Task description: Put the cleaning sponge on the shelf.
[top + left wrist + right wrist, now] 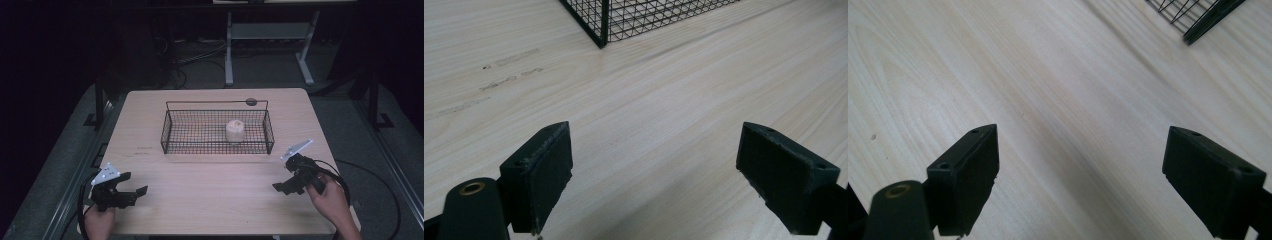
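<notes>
Resting at left: the left gripper (131, 192) sits near the table's (210, 200) near-left corner, held by a hand (99, 222) that the bottom edge of the high view cuts off.
Left jaws: spread wide with nothing between them; in the left gripper view (654, 165) only bare pale wood lies in the gap.
Hard to read at left: faint grey smudges (499, 80) mark the wood ahead of the left gripper; what they are cannot be told.
Basket: a black wire basket (170, 131) stands at the middle of the table toward the far side, its long side facing the person; the left gripper view catches just its near corner (601, 35) at the top edge.
Cup-like object: a small pale cylinder (234, 131) stands upright inside the basket, right of its middle; its top is blurred and its make is unclear.
Dark disc: a small round dark thing (251, 102) sits at the basket's far rail; whether it touches the rail cannot be told.
Right gripper: the right gripper (286, 184) is near the table's right edge, held by a hand (331, 199), jaws spread wide and empty (1080, 170); a basket corner (1205, 22) is cut off at the top right of its own view.
Cylinder versus fingers: well apart from both grippers, behind the basket's near wall.
Open room: a broad bare strip of table runs between the basket and the near edge, between the two grippers.
</notes>
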Motion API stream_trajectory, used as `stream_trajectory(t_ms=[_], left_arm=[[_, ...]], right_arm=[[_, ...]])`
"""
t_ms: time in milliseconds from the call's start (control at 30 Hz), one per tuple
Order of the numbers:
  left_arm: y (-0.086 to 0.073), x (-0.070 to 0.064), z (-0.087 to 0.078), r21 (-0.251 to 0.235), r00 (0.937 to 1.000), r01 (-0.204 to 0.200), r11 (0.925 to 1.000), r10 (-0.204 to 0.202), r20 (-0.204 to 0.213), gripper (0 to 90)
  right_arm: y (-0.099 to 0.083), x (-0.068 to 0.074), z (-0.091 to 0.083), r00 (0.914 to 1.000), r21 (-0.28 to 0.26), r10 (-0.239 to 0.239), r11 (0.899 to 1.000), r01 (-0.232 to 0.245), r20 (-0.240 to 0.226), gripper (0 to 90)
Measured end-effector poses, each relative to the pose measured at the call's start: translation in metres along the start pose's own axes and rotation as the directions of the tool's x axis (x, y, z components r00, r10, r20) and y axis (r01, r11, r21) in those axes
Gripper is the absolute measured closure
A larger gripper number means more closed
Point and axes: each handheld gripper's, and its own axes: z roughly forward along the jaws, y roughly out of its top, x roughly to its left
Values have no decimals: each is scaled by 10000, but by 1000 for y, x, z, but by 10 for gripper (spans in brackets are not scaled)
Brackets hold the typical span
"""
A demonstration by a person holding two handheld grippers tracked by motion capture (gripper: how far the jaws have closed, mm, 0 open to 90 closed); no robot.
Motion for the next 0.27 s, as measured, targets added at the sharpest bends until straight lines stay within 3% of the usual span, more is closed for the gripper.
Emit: stream_trajectory(t_ms=[267], left_arm=[[1,-1,1,-37,10000,-64,10000,64,-20,137]], right_arm=[[-13,14,-1,9998,-263,-176,9995,178,69,146]])
